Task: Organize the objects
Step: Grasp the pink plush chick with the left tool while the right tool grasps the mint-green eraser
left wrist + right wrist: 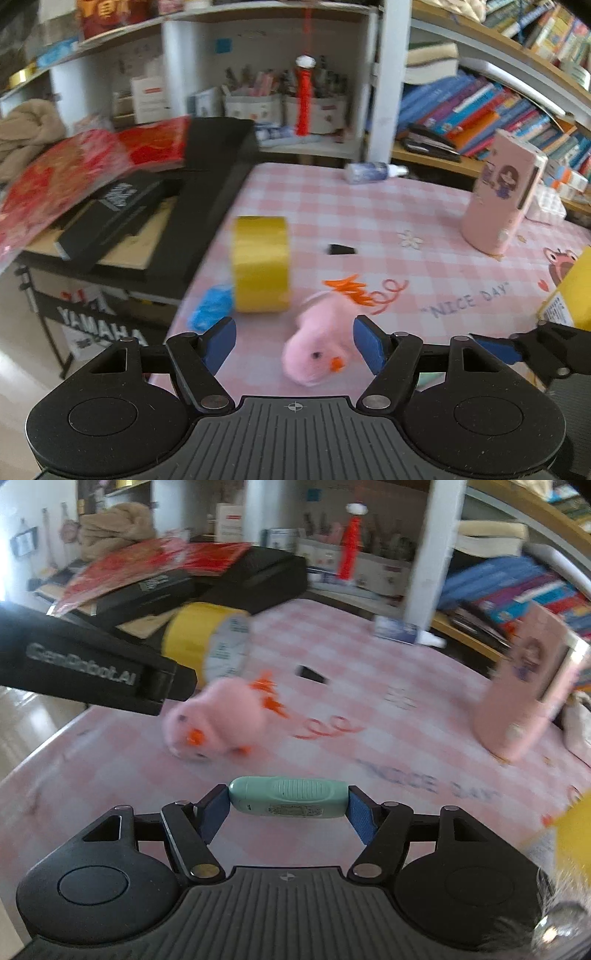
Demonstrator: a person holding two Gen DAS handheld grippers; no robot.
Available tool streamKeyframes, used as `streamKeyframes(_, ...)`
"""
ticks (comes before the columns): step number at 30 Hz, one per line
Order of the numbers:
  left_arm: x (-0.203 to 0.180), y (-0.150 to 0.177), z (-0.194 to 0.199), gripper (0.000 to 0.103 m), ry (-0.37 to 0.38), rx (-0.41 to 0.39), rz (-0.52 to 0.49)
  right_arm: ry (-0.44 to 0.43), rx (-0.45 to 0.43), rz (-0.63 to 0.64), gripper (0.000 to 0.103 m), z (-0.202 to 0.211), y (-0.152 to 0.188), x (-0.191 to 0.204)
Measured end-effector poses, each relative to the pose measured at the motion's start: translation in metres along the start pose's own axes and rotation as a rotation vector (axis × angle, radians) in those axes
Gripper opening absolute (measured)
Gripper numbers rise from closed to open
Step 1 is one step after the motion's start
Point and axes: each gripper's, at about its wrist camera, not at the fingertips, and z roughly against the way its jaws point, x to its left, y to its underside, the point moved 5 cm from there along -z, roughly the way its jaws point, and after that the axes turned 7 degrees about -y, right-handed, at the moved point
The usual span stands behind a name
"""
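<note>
**Pink plush chick sits between two grippers on the checked table**

Pink plush chick [319,341], with an orange beak and orange crest, lies on the pink checked tablecloth [424,206], near the table's front edge. The left gripper [294,345] hovers over it with its blue pads [221,341] standing apart on either side of the toy, not pressing on it (the frame is blurred, so contact cannot be ruled out entirely).

The right gripper [288,808] holds a small mint-green device [288,797] crosswise, its two ends pressed between the blue pads [360,818].

Just behind the chick stands a roll of yellow tape [260,264] on its edge, with a crumpled blue item [210,310] beside it. A small black object [341,250] lies farther back, a pink box [502,192] stands upright toward the right, and a yellow box [570,295] shows at the right margin. Black cases [177,206] are piled to the left.
</note>
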Motion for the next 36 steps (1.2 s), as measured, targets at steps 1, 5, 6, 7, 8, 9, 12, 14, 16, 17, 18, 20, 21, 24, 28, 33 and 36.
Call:
streamKeyframes(1, -0.005, 0.000, -0.004, 0.070, 0.007, 0.006, -0.011, 0.007, -0.002, -0.012, 0.066, 0.003, 0.001, -0.004)
streamKeyframes(5, -0.023, 0.000, -0.024, 0.070, 0.022, 0.042, -0.064, 0.034, -0.022, -0.016, 0.066, 0.012, 0.004, -0.014)
streamKeyframes(6, -0.025, 0.000, -0.028, 0.070, 0.021, 0.051, -0.074, 0.036, -0.023, -0.017, 0.066, 0.013, 0.005, -0.016)
streamKeyframes(7, -0.028, 0.001, -0.032, 0.070, 0.018, 0.060, -0.084, 0.038, -0.024, -0.019, 0.066, 0.014, 0.006, -0.017)
streamKeyframes(8, -0.030, 0.002, -0.036, 0.070, 0.018, 0.069, -0.092, 0.039, -0.023, -0.021, 0.066, 0.015, 0.007, -0.018)
streamKeyframes(9, -0.031, 0.002, -0.039, 0.070, 0.017, 0.073, -0.097, 0.039, -0.022, -0.022, 0.066, 0.015, 0.007, -0.019)
streamKeyframes(12, -0.035, 0.004, -0.047, 0.066, 0.010, 0.087, -0.115, 0.043, -0.023, -0.022, 0.066, 0.017, 0.009, -0.021)
streamKeyframes(14, -0.037, 0.007, -0.051, 0.061, 0.012, 0.097, -0.129, 0.050, -0.024, -0.023, 0.066, 0.020, 0.010, -0.023)
streamKeyframes(16, -0.037, 0.009, -0.055, 0.051, 0.004, 0.096, -0.144, 0.060, -0.026, -0.028, 0.066, 0.023, 0.011, -0.024)
streamKeyframes(17, -0.037, 0.010, -0.055, 0.050, 0.012, 0.091, -0.141, 0.068, -0.028, -0.033, 0.066, 0.025, 0.013, -0.025)
streamKeyframes(18, -0.036, 0.009, -0.054, 0.049, 0.016, 0.088, -0.134, 0.075, -0.030, -0.037, 0.066, 0.027, 0.014, -0.026)
streamKeyframes(20, -0.033, 0.009, -0.049, 0.048, 0.014, 0.084, -0.127, 0.090, -0.036, -0.044, 0.066, 0.033, 0.016, -0.028)
streamKeyframes(21, -0.031, 0.008, -0.042, 0.048, 0.016, 0.068, -0.115, 0.097, -0.040, -0.046, 0.066, 0.035, 0.016, -0.029)
streamKeyframes(24, -0.025, 0.004, -0.017, 0.048, 0.053, 0.016, -0.091, 0.114, -0.061, -0.060, 0.066, 0.047, 0.017, -0.031)
streamKeyframes(28, -0.019, 0.007, 0.022, 0.049, 0.099, -0.025, -0.058, 0.133, -0.084, -0.089, 0.066, 0.062, 0.016, -0.036)
streamKeyframes(33, -0.006, 0.023, 0.063, 0.049, 0.131, -0.039, -0.007, 0.137, -0.121, -0.098, 0.066, 0.085, 0.014, -0.030)
streamKeyframes(36, -0.001, 0.033, 0.079, 0.049, 0.136, -0.038, 0.008, 0.130, -0.134, -0.106, 0.066, 0.100, 0.017, -0.022)
